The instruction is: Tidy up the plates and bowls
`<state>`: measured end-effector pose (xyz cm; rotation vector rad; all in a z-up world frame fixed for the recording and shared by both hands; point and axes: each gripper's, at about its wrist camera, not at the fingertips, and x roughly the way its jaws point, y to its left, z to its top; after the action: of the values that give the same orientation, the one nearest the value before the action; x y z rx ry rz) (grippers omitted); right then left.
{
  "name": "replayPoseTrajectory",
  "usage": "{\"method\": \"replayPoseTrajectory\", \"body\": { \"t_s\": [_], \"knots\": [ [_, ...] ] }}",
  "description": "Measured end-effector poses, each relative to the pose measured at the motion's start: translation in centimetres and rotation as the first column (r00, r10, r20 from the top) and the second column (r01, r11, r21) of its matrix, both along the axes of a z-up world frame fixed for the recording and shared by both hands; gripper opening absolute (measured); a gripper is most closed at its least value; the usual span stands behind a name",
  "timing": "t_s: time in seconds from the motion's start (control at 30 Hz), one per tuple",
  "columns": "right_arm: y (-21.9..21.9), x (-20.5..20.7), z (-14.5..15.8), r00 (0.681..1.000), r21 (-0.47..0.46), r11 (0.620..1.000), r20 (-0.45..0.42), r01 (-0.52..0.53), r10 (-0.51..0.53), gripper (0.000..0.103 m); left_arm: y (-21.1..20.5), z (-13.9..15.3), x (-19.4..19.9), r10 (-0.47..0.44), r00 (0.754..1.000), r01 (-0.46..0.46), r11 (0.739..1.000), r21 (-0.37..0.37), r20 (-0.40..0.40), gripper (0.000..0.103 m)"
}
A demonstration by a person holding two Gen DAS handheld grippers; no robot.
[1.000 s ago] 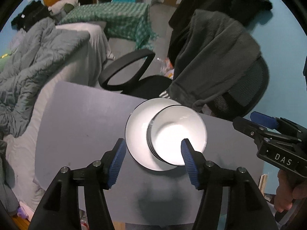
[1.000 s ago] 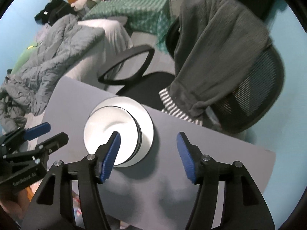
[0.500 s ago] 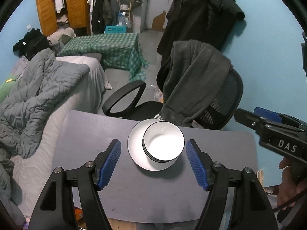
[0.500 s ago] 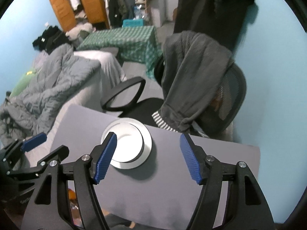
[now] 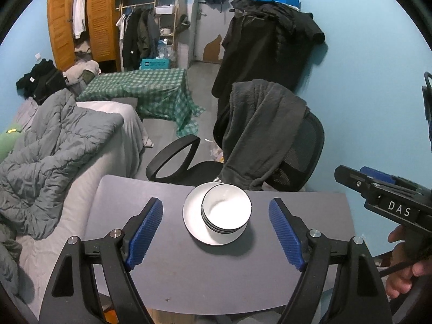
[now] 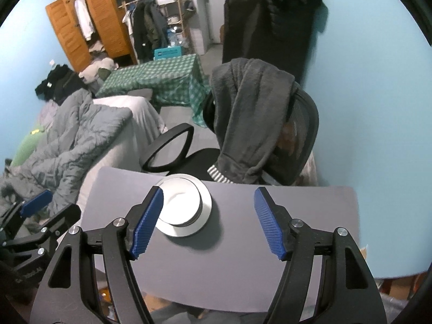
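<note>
A stack of white bowls (image 5: 226, 210) with dark rims sits on a white plate (image 5: 193, 222) near the far edge of the grey table (image 5: 162, 278). In the right wrist view the same bowls (image 6: 181, 205) rest on that plate (image 6: 205, 210). My left gripper (image 5: 216, 232) hangs above and short of the stack, its jaws opening wide, nothing between them. My right gripper (image 6: 208, 221) is also raised over the table (image 6: 297, 243), jaws apart and empty; the bowls lie behind its left finger. The right gripper shows at the left wrist view's right edge (image 5: 388, 189), held by a hand.
A black office chair (image 5: 270, 145) draped with a dark grey garment stands just beyond the table. A bed with a grey quilt (image 5: 54, 156) lies to the left. A green checked cloth (image 5: 151, 91) covers furniture farther back. The blue wall (image 5: 364, 94) is on the right.
Both grippers rose and drew back from the bowls, which now look much smaller. The left jaws spread wider; the right jaws spread a little. The stack stayed put.
</note>
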<state>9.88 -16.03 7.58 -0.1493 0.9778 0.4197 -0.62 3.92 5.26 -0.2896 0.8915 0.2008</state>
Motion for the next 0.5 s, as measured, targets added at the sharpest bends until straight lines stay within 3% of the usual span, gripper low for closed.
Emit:
{"method": "replayPoseTrajectory", "body": {
  "t_s": [0.5],
  "knots": [
    [-0.1,-1.5,0.4,1.000,0.011,1.000,-0.005,0.028,-0.028,0.070,0.4,0.4,-1.1,-0.015,1.000,0.015,1.000,-0.014,0.004,0.082]
  ]
}}
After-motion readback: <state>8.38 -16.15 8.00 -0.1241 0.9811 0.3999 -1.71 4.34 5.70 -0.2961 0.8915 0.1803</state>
